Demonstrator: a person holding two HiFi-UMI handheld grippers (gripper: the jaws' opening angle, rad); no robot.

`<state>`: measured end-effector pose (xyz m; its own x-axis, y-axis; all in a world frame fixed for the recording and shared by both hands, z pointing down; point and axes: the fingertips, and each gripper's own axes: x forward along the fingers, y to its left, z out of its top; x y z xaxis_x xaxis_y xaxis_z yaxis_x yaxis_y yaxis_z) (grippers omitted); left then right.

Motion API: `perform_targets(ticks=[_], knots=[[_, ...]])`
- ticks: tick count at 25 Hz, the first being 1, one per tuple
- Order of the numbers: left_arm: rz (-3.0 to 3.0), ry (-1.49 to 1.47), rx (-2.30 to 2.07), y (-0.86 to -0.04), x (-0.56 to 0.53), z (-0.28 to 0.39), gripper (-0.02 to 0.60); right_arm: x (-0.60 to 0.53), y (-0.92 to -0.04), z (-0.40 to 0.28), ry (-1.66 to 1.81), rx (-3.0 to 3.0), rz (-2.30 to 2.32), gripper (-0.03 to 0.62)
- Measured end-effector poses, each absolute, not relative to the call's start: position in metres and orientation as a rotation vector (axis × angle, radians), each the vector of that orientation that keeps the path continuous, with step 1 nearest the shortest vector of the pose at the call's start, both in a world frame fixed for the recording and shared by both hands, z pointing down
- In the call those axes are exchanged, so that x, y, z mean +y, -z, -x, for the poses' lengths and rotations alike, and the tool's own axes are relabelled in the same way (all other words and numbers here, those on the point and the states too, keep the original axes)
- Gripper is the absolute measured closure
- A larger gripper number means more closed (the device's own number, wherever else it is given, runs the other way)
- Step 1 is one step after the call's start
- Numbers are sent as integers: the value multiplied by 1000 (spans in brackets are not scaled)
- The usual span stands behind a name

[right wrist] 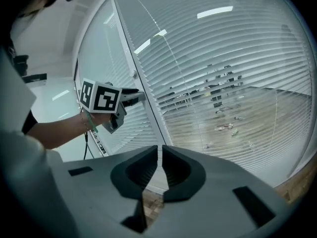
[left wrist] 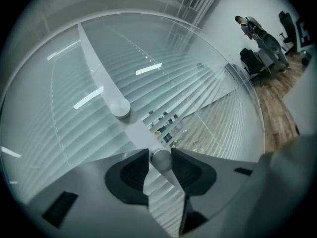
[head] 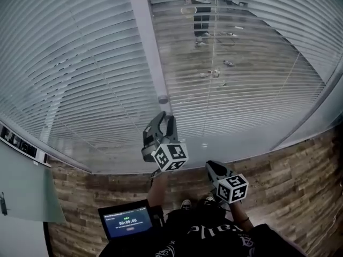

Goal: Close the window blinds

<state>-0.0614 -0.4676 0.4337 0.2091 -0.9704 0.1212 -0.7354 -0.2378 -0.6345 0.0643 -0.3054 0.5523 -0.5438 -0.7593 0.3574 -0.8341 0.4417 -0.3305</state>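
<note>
Two panels of window blinds, one left point(head: 80, 63) and one right point(head: 241, 63), hang behind glass with their slats partly tilted, so the room beyond shows through. One pale upright frame post point(head: 147, 42) stands between them. Of the two grippers, the left gripper point(head: 163, 114) is raised to this post, its jaws spread, with the lower knob point(left wrist: 161, 158) close between them. The right gripper point(right wrist: 159, 148) hangs lower, jaws drawn nearly together on nothing. The post carries two round knobs; the upper knob point(left wrist: 120, 106) stands free.
</note>
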Motion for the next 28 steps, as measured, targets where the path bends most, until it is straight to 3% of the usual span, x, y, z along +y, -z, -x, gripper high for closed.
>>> perform_targets(ticks=[7,11,14,15,17,23,25,28], knots=[[2535,21,1962,-426,-469,68,454,-328,-557,-75,-724,-2556,-1317,554],[2919,-883,2119,-428,-470,77,455,-335,-558,-71,-726,-2581,-1258,554],[3063,-1699,1970,-431,-472,75,456,-342,-558,-71,-723,-2592,-1232,554],[3061,-1827,1923,-431,-473,75,456,-344,-558,-71,-720,-2594,-1223,554],[3051,-1653,1927,-429,-472,76,454,-347,-559,-70,-717,-2599,-1205,554],[2434,267,1879,-436,-459,68,454,-353,-562,-64,-721,-2610,-1154,554],[2185,584,1723,-437,-461,62,454,-354,-565,-63,-723,-2606,-1142,554],[1948,829,1563,-436,-465,55,454,-354,-568,-60,-727,-2604,-1126,554]])
